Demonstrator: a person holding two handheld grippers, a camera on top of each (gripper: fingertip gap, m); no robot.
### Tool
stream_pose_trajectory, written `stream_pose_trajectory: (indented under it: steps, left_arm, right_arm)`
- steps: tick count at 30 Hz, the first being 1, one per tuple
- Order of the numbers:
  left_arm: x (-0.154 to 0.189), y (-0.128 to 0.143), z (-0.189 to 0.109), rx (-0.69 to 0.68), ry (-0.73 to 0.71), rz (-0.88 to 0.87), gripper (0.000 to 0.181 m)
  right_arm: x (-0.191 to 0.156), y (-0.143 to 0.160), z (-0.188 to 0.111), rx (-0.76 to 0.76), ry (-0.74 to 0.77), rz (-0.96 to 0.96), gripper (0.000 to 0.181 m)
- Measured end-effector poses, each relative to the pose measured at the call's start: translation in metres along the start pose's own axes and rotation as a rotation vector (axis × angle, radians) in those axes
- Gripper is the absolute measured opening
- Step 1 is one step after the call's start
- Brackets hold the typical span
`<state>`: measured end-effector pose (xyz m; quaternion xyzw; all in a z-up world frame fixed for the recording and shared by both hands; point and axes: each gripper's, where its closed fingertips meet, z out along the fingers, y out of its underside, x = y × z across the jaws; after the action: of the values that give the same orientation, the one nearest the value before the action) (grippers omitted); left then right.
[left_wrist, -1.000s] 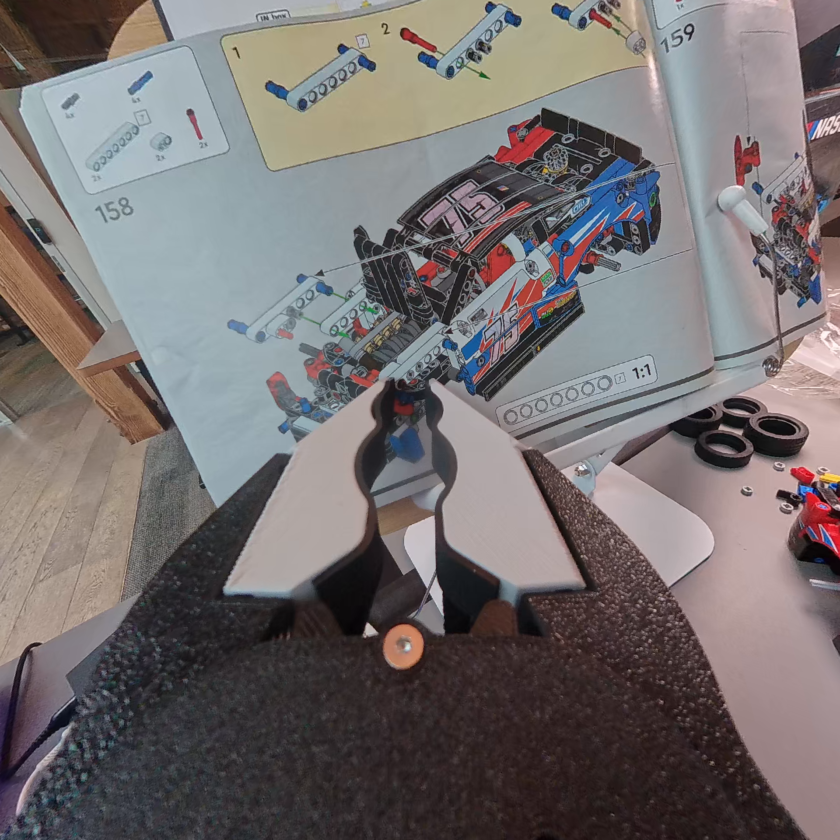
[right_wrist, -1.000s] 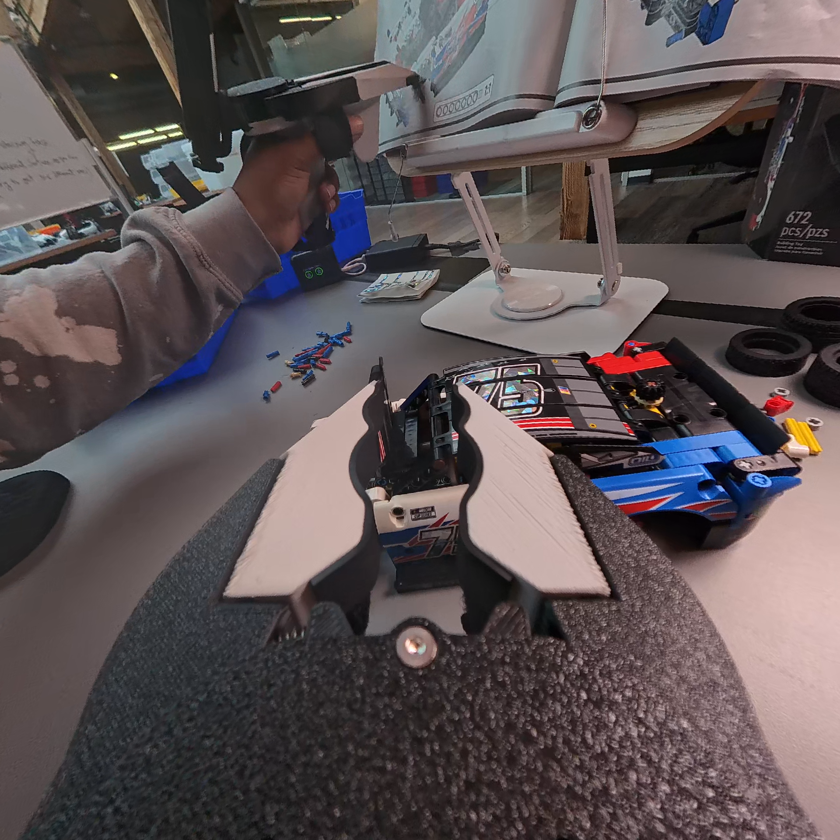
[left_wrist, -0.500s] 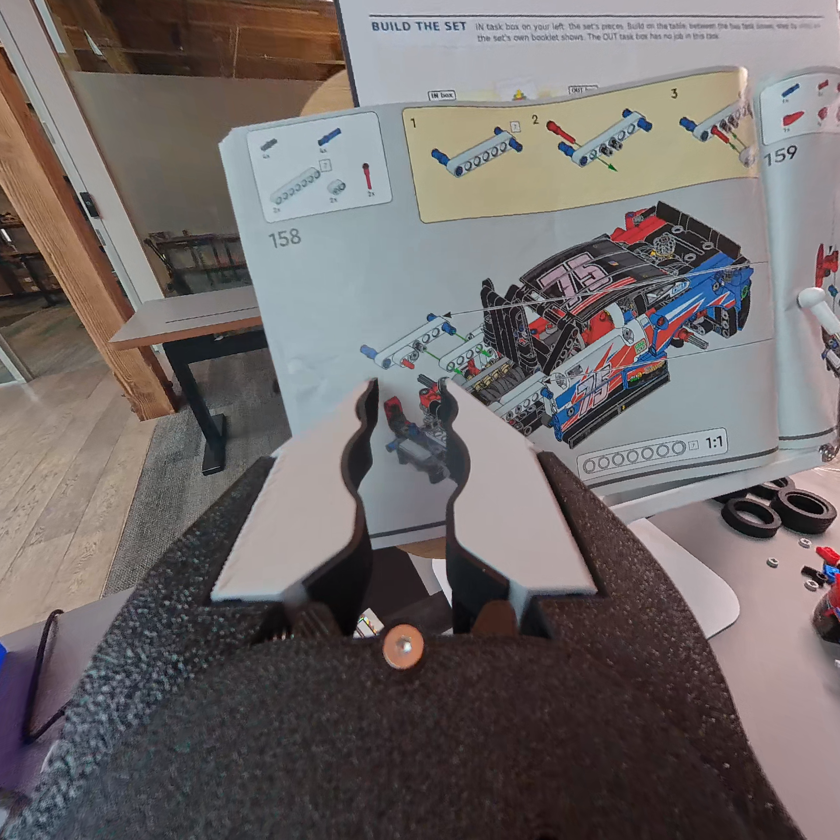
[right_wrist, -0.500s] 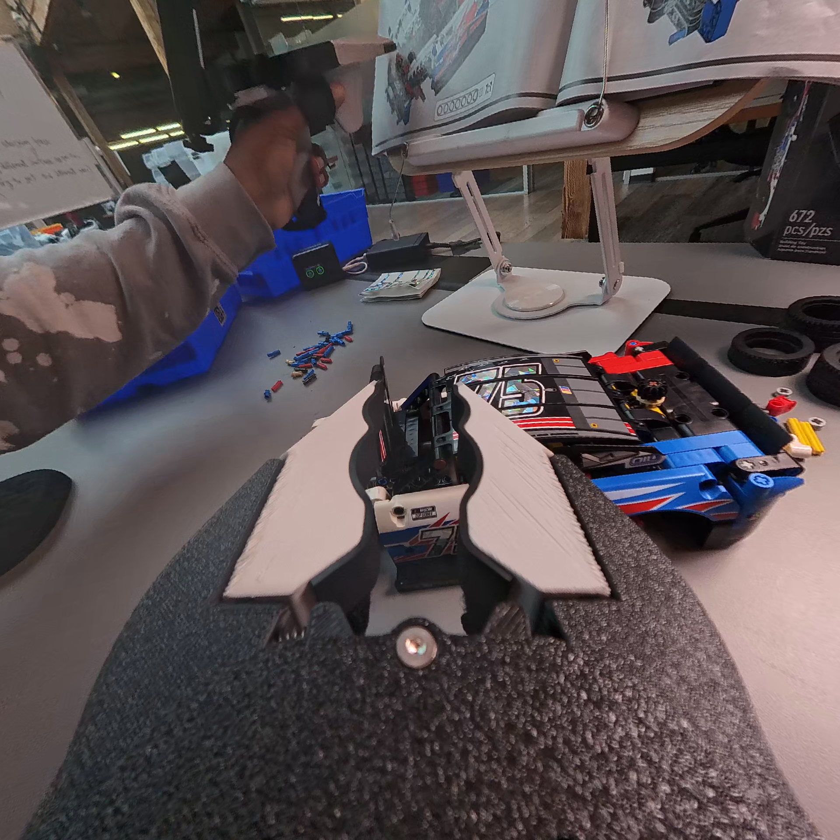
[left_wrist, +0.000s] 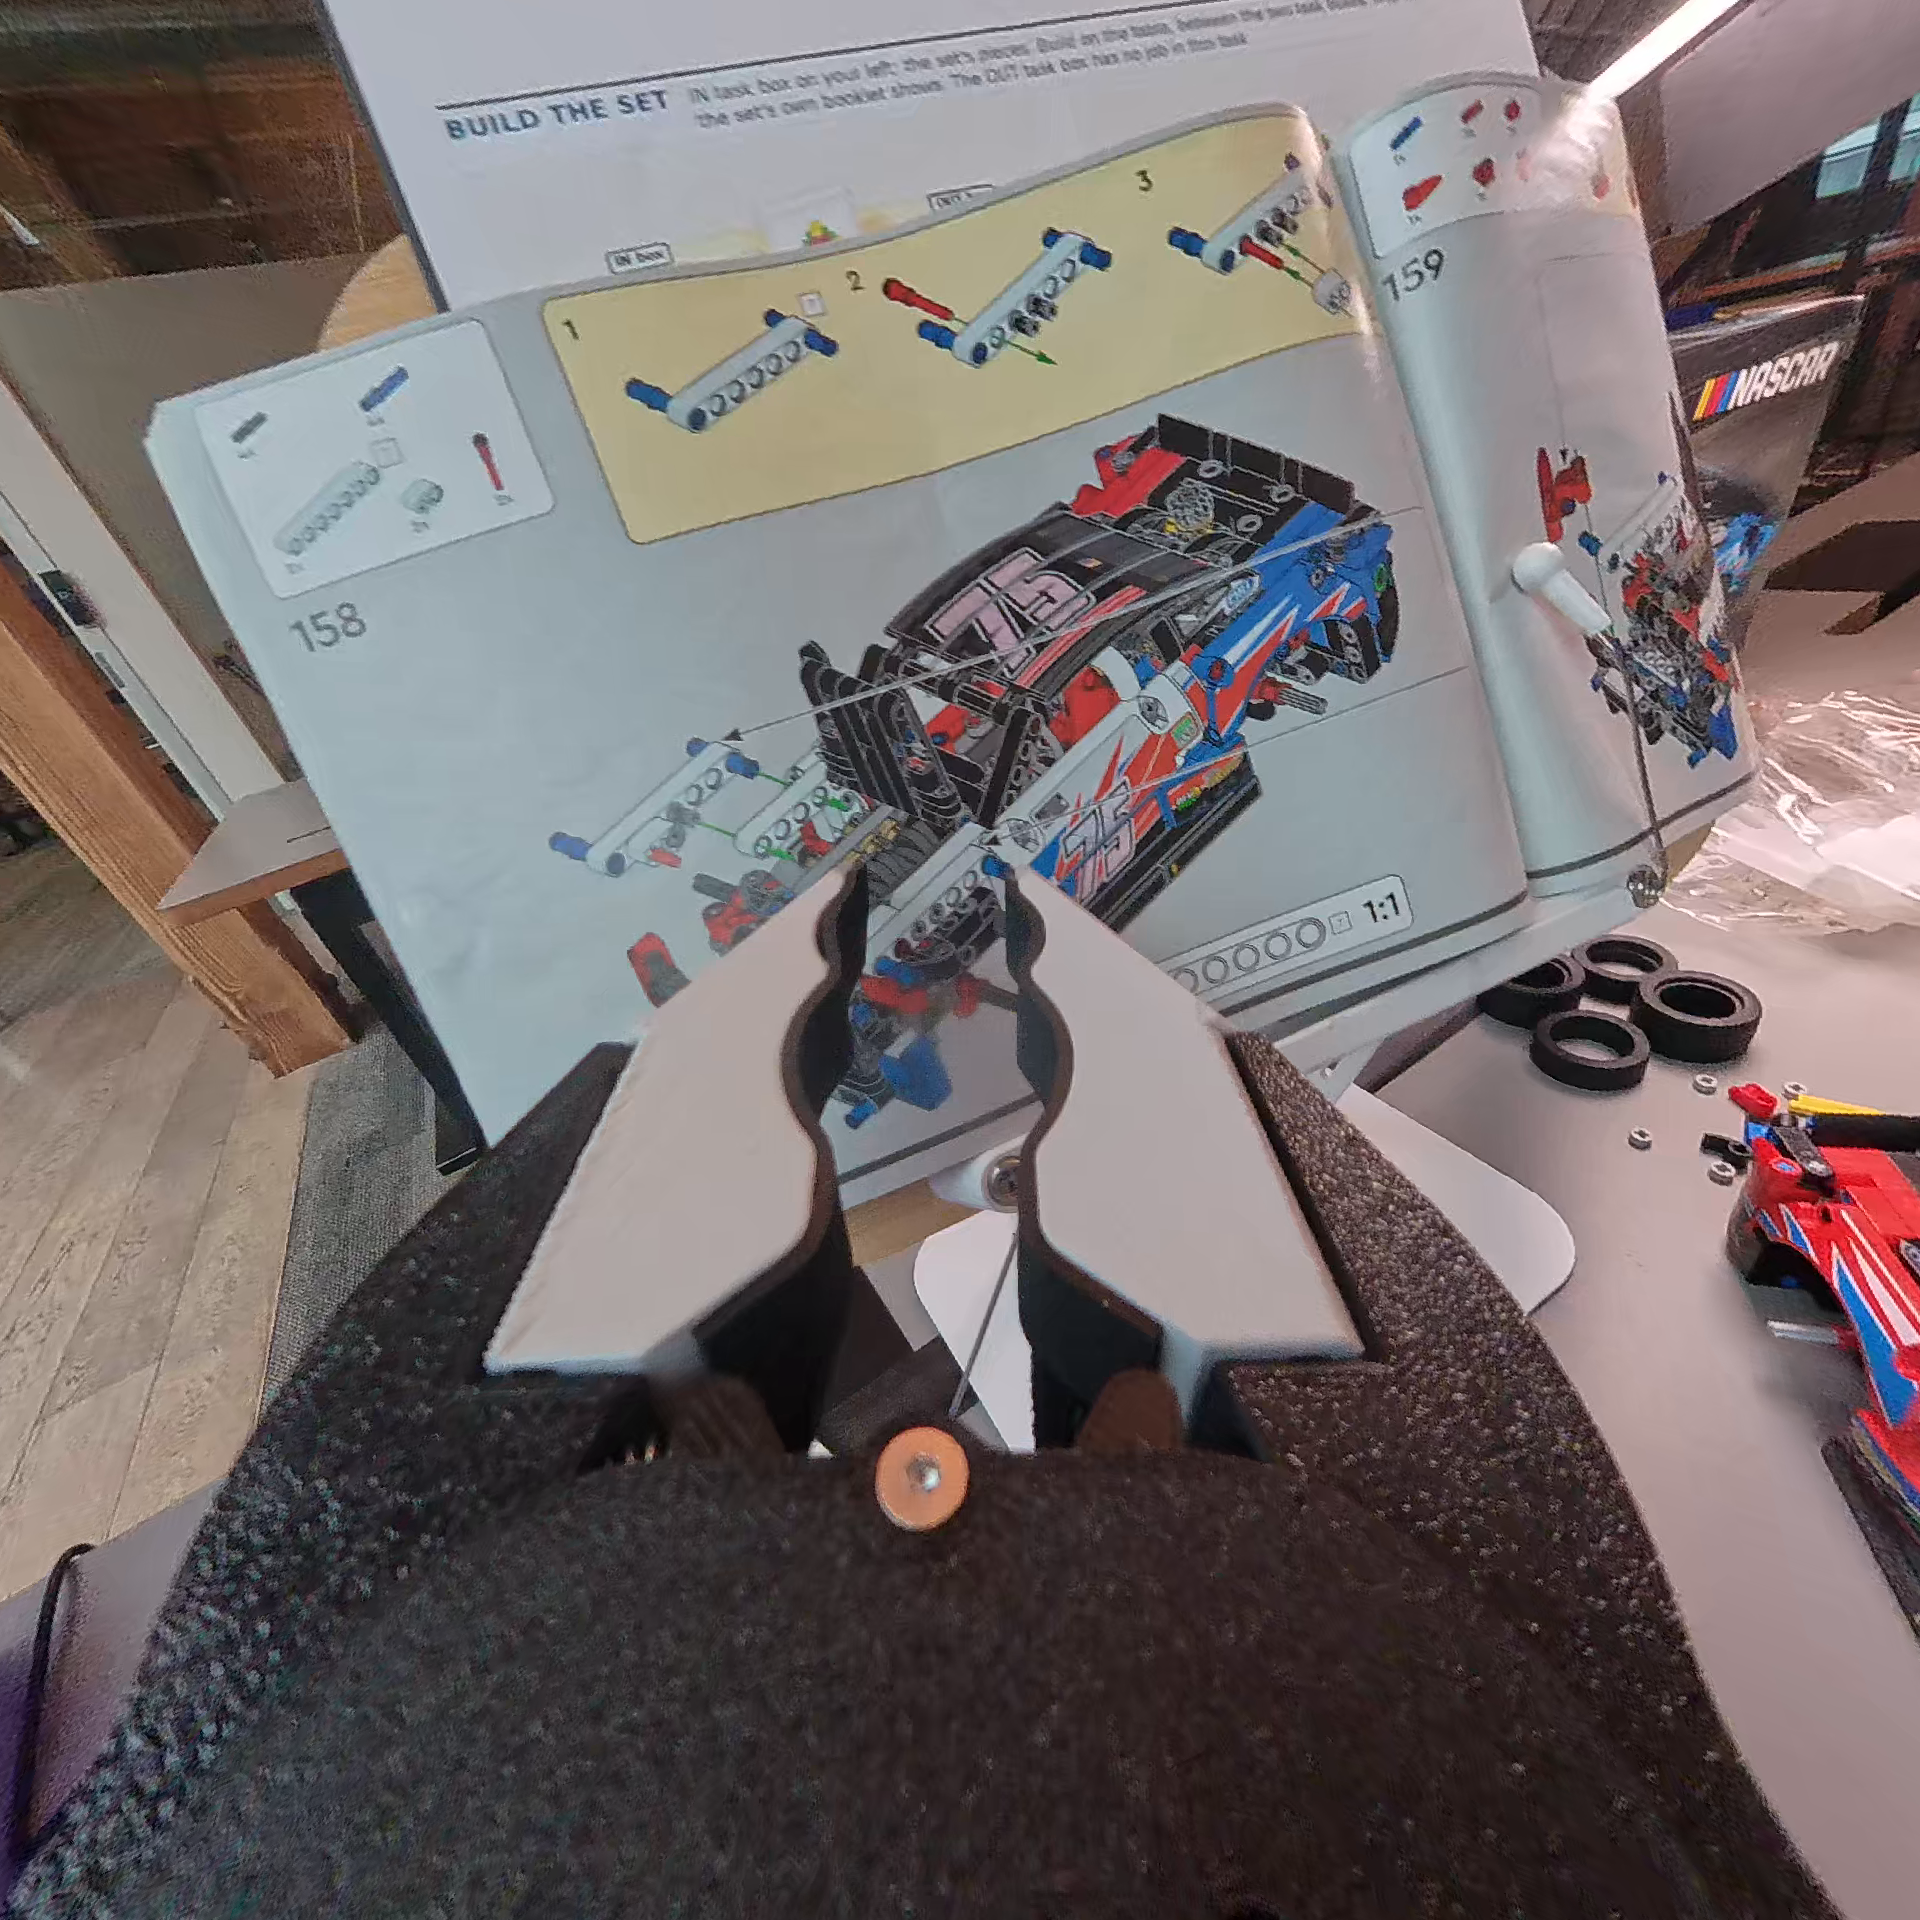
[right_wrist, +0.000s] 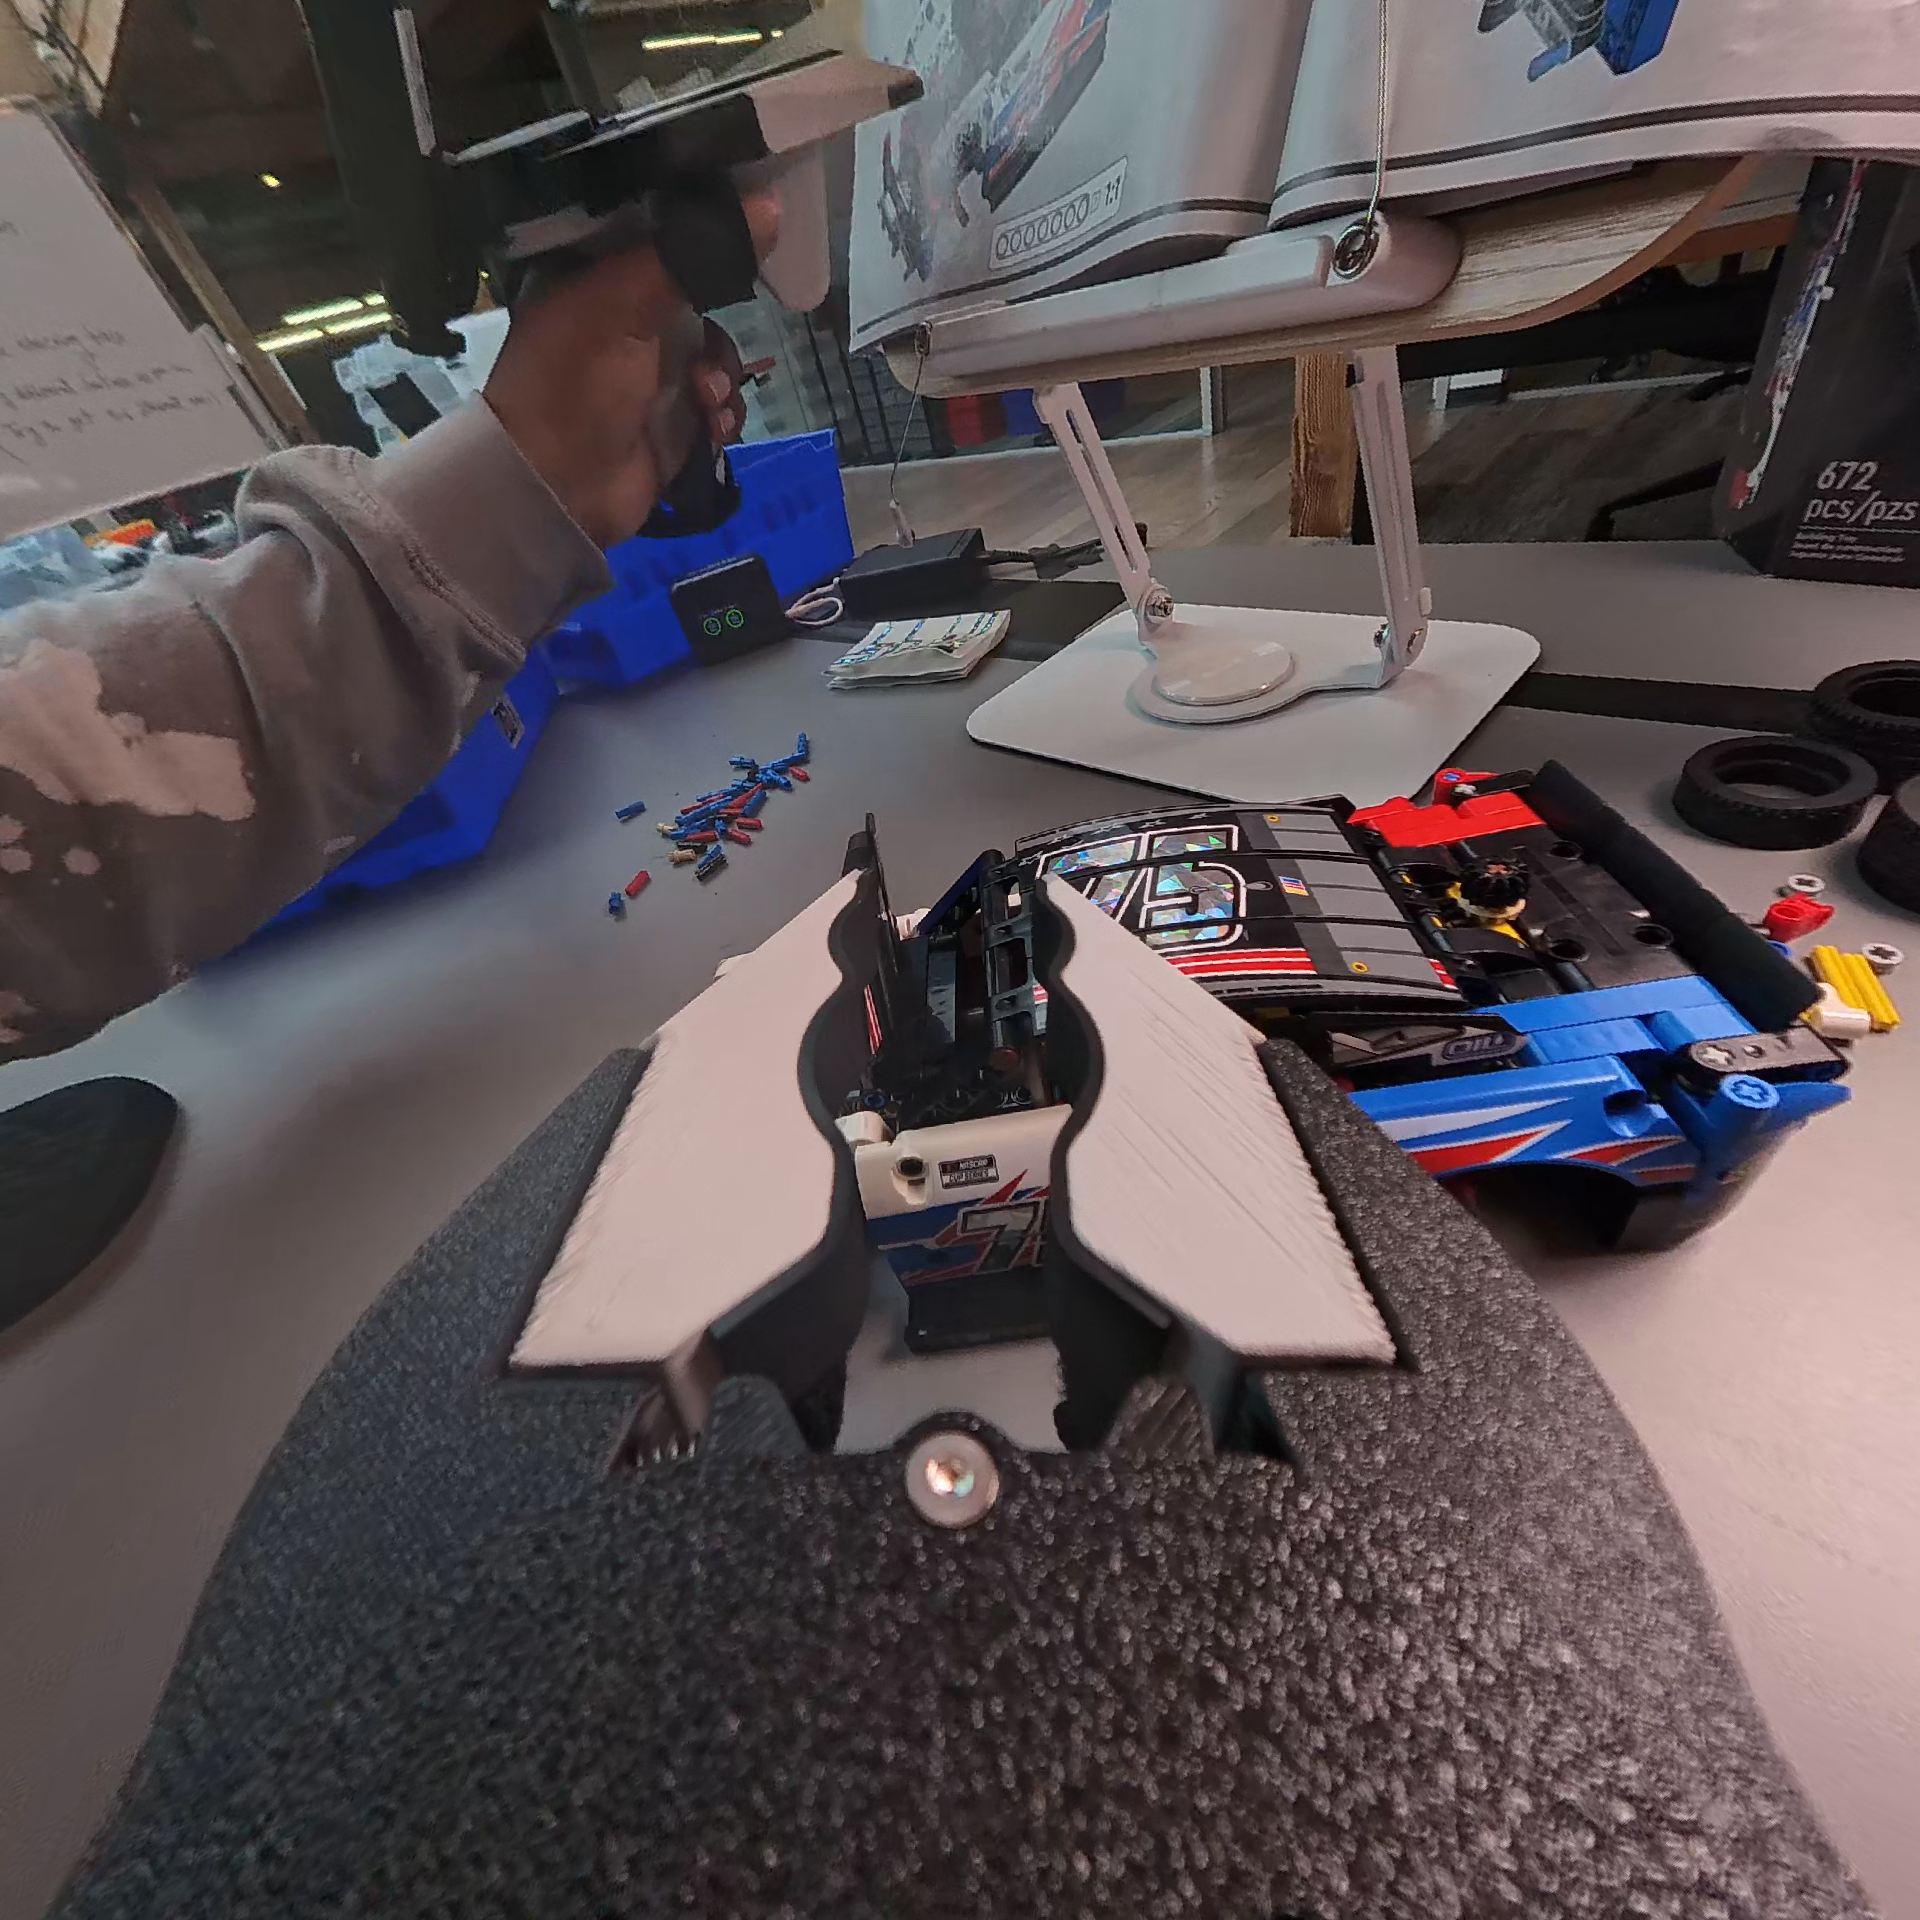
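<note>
My right gripper (right_wrist: 951, 888) is shut on the near end of a black, blue and red toy brick car (right_wrist: 1351, 935) that lies on the grey table (right_wrist: 416, 1039); a white side panel fills the gap between its fingers. My left gripper (left_wrist: 930, 883) is open and empty, held in the air in front of the open instruction booklet (left_wrist: 727, 623) on its white stand. It also shows in the right wrist view (right_wrist: 821, 177), held by a hand in a grey sleeve, next to the booklet's left edge. The car's red end shows at the right of the left wrist view (left_wrist: 1849, 1247).
Several black tyres (right_wrist: 1766, 790) and small yellow and red parts (right_wrist: 1855, 982) lie right of the car. A pile of small blue and red pins (right_wrist: 727, 810) lies left of it, with a blue bin (right_wrist: 769, 499) behind. The stand's base (right_wrist: 1351, 696) sits beyond the car. Left tips to right tips: about 30 centimeters.
My left gripper drew back from the booklet and has come closer to it again, still open. My right gripper and the car have not moved.
</note>
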<state>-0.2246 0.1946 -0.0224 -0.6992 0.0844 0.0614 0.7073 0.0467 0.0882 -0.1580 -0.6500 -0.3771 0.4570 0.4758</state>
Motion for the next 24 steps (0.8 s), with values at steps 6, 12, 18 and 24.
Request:
stream_pose_trajectory:
  steps: [6,12,18,24]
  left_arm:
    - [0.027,0.005,-0.004,-0.011,0.057,-0.011,0.026]
    - [0.107,0.028,-0.045,-0.138,0.355,-0.127,0.032]
    - [0.185,0.074,-0.122,-0.267,0.578,-0.077,0.037]
    - [0.236,0.114,-0.172,-0.378,0.697,-0.046,0.045]
  right_arm:
    - [0.000,-0.001,0.000,0.003,0.004,-0.004,0.028]
    - [-0.001,-0.001,0.001,0.007,0.001,-0.007,0.028]
    - [-0.002,-0.004,0.001,0.007,0.005,-0.037,0.028]
    - [-0.013,0.013,-0.005,-0.162,-0.120,-0.215,0.017]
